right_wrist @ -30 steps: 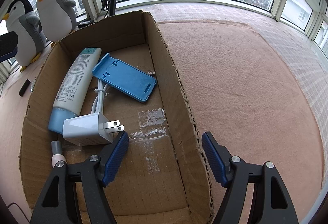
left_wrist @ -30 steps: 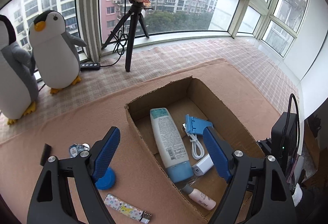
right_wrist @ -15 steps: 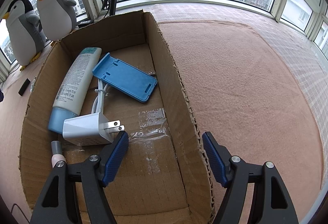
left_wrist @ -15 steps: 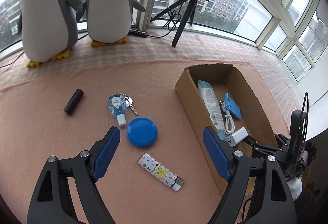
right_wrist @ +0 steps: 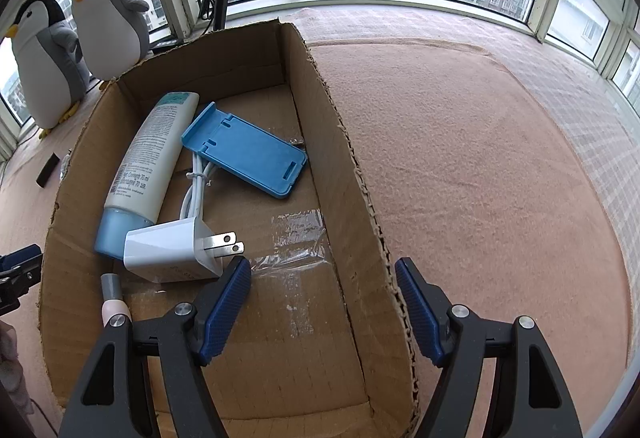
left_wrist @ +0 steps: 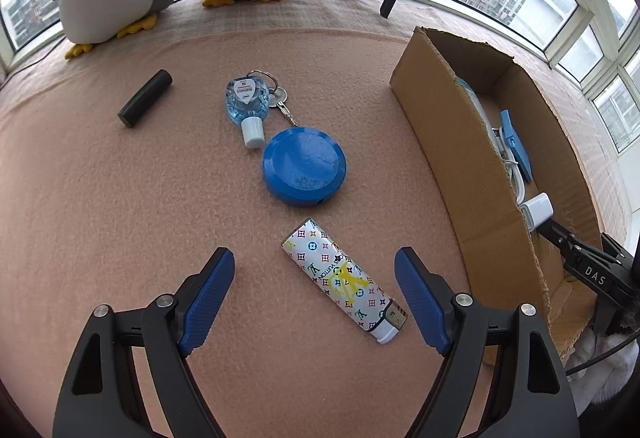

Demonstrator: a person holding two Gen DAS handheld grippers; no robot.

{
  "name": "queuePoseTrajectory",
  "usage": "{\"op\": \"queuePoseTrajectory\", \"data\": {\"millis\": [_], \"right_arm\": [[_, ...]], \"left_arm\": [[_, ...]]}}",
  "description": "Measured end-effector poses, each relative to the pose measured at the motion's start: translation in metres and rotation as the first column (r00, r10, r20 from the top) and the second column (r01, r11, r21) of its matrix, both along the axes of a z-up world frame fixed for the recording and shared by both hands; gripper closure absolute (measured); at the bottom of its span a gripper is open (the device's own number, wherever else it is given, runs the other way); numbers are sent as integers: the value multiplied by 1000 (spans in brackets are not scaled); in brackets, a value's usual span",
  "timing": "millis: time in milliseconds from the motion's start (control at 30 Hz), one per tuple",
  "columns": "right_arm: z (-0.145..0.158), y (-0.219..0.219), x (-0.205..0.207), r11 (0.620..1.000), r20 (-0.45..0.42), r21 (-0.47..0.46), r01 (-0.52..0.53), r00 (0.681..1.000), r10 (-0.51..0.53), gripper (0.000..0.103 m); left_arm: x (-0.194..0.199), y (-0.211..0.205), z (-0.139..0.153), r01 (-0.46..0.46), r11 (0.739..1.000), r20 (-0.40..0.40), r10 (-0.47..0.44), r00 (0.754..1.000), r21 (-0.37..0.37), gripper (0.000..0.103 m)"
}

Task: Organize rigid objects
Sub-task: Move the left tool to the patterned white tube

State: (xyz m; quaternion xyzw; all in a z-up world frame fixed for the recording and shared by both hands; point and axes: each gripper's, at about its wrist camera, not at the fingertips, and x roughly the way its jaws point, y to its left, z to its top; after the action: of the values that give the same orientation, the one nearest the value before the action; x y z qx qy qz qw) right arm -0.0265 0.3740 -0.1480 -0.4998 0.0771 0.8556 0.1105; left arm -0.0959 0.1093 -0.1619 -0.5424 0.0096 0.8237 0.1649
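The left gripper (left_wrist: 314, 284) is held low and angled downward, its two blue-padded fingers (left_wrist: 206, 296) spread wide — nothing sits clamped between them. Its black frame arms run back toward the bottom corners of the left wrist view. The right gripper (right_wrist: 322, 302) is likewise spread, jaws well apart and gripping nothing, with the blue pads (right_wrist: 416, 312) facing each other across an open gap. In the left wrist view the right gripper's black body shows at the far right edge — beside it a white-gloved hand (left_wrist: 600, 366) at the lower right corner.
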Motion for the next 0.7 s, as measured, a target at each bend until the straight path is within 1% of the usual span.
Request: {"op": "queuePoseTrajectory", "data": {"millis": [133, 333, 467, 600, 667, 700], "right_arm": [[0, 0, 0, 1000, 0, 0, 0, 1000, 0, 33], [0, 0, 0, 1000, 0, -1, 2, 1000, -2, 33], [0, 2, 2, 1000, -1, -2, 2, 1000, -2, 33], [0, 2, 4, 1000, -2, -4, 3, 1000, -3, 33], [0, 2, 4, 1000, -2, -4, 3, 1000, -3, 33], [0, 2, 4, 1000, -2, -5, 4, 1000, -4, 33]], "left_arm": [[2, 7, -4, 4, 999, 0, -4, 1000, -46, 21], [6, 13, -8, 4, 989, -38, -9, 999, -145, 21], [7, 6, -7, 1, 988, -44, -8, 999, -152, 21], [11, -10, -7, -7, 988, -49, -1, 999, -154, 21], [14, -18, -7, -9, 989, -50, 2, 999, -145, 23], [13, -21, -7, -7, 991, -54, 0, 999, -136, 28]]}}
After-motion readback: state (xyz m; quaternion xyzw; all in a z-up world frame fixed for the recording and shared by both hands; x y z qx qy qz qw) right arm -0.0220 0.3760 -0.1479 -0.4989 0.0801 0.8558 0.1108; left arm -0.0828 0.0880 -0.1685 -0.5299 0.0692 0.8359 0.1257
